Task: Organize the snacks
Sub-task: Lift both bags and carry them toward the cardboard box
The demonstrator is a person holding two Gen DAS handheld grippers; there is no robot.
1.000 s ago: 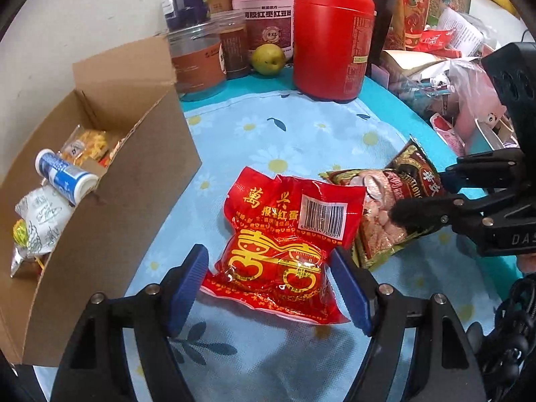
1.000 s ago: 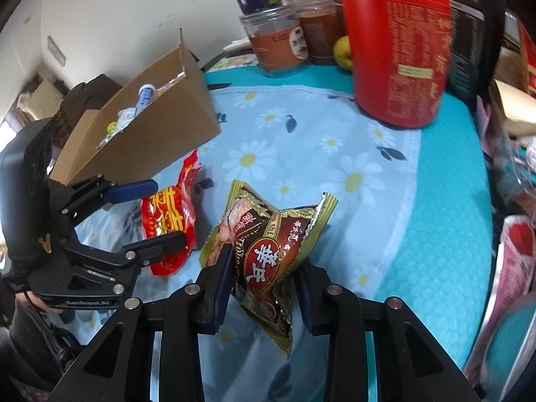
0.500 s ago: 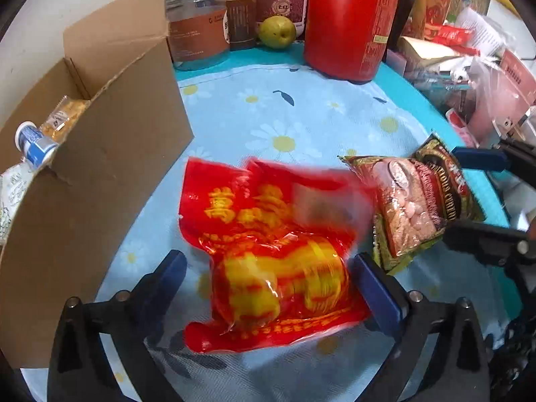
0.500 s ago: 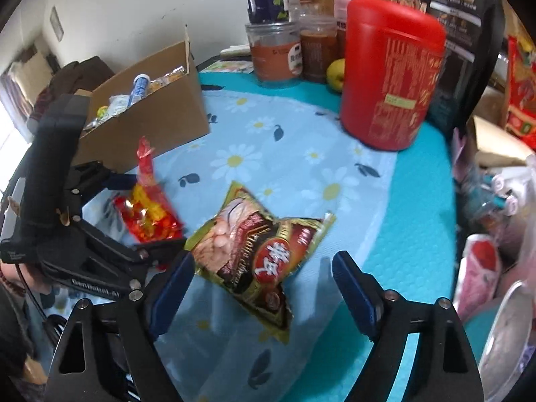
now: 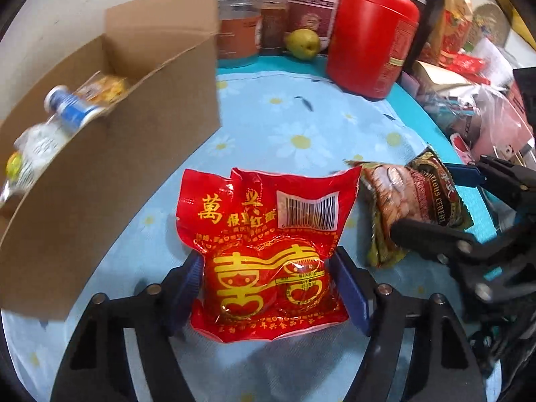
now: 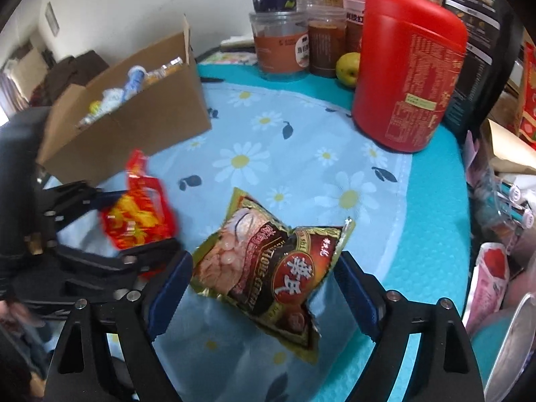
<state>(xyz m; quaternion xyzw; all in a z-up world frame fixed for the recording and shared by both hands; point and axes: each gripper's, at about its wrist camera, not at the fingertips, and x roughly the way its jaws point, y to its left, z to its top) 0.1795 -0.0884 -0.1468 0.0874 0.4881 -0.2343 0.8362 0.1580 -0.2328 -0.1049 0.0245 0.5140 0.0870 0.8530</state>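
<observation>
The left gripper [image 5: 268, 281] has closed since a second ago and now pinches the red packet [image 5: 268, 251] by its bulging lower half, lifted just right of the box [image 5: 110, 181]. The right gripper [image 6: 264, 288], which then squeezed the brown packet [image 6: 268, 264], now stands wide with its blue pads either side of that packet, further right of the box on the daisy cloth [image 6: 301, 147].
</observation>
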